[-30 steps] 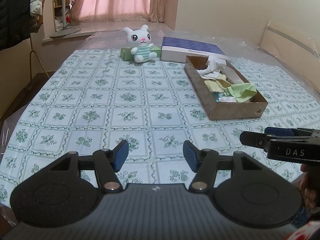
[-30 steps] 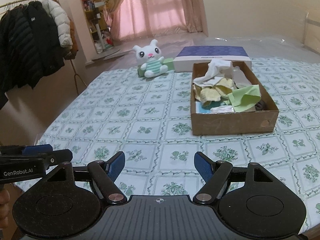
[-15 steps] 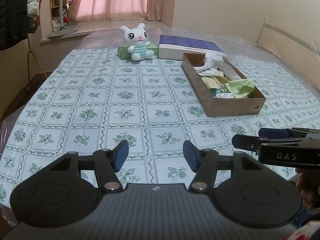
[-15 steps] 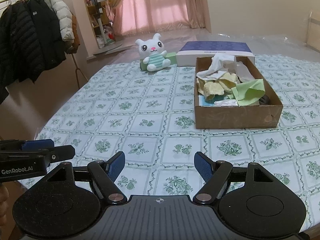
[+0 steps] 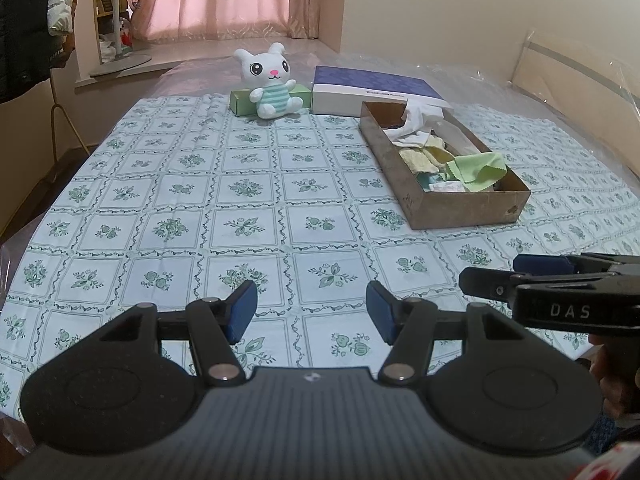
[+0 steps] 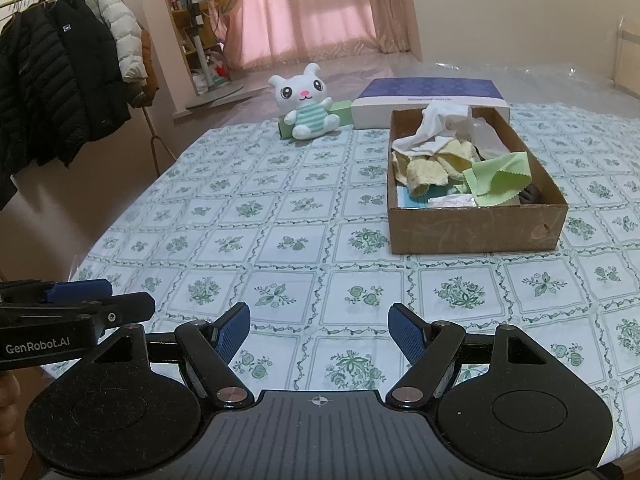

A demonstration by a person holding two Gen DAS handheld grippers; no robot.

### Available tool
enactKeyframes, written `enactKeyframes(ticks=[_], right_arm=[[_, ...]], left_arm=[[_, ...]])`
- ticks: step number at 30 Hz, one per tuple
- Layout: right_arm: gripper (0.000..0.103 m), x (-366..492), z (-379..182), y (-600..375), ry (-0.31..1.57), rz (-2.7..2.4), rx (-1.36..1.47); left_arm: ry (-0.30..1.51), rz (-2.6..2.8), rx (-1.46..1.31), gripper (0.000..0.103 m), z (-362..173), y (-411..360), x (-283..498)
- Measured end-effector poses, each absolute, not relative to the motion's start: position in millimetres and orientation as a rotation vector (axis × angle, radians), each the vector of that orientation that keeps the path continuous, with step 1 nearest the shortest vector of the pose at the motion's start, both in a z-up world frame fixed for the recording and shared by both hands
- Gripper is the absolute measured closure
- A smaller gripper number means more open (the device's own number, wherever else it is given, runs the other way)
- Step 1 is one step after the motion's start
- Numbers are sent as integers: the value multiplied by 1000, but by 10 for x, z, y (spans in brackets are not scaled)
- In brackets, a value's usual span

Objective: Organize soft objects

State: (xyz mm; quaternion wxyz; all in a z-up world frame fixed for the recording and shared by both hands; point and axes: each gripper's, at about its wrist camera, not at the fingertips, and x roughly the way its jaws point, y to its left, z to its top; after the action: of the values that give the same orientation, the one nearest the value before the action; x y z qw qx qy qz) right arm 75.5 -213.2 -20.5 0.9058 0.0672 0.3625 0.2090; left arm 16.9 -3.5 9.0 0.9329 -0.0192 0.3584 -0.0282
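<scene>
A brown cardboard box [image 5: 464, 210] [image 6: 476, 228] stands on the right of the table, holding soft cloths: a white cloth [image 6: 436, 124], yellow towels [image 6: 428, 170] and a light green cloth [image 5: 478, 170] [image 6: 498, 176]. A white plush bunny [image 5: 272, 82] [image 6: 306, 106] sits at the far edge, leaning on a green box [image 5: 240, 102]. My left gripper [image 5: 312, 310] is open and empty above the near table edge. My right gripper [image 6: 319, 334] is open and empty, level with it. Each sees the other from the side, the right one [image 5: 520, 276] and the left one [image 6: 100, 300].
A blue and white flat box [image 5: 372, 90] [image 6: 430, 100] lies behind the cardboard box. The table wears a green floral cloth [image 5: 240, 200]. Jackets hang on a rack [image 6: 60, 80] at left. A fan base and curtains stand beyond the table.
Both grippers have drawn back and shifted slightly over the near table edge, changing the view a little. Both stay open and empty. Nothing on the table moved.
</scene>
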Motion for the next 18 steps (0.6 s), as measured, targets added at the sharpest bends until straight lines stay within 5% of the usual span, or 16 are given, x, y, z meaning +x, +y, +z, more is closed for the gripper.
enactKeyframes(ticks=[18], right_arm=[[27,762,-223,-2130,749,432,144]], left_arm=[[734,-62,-40,45,82,-48,179]])
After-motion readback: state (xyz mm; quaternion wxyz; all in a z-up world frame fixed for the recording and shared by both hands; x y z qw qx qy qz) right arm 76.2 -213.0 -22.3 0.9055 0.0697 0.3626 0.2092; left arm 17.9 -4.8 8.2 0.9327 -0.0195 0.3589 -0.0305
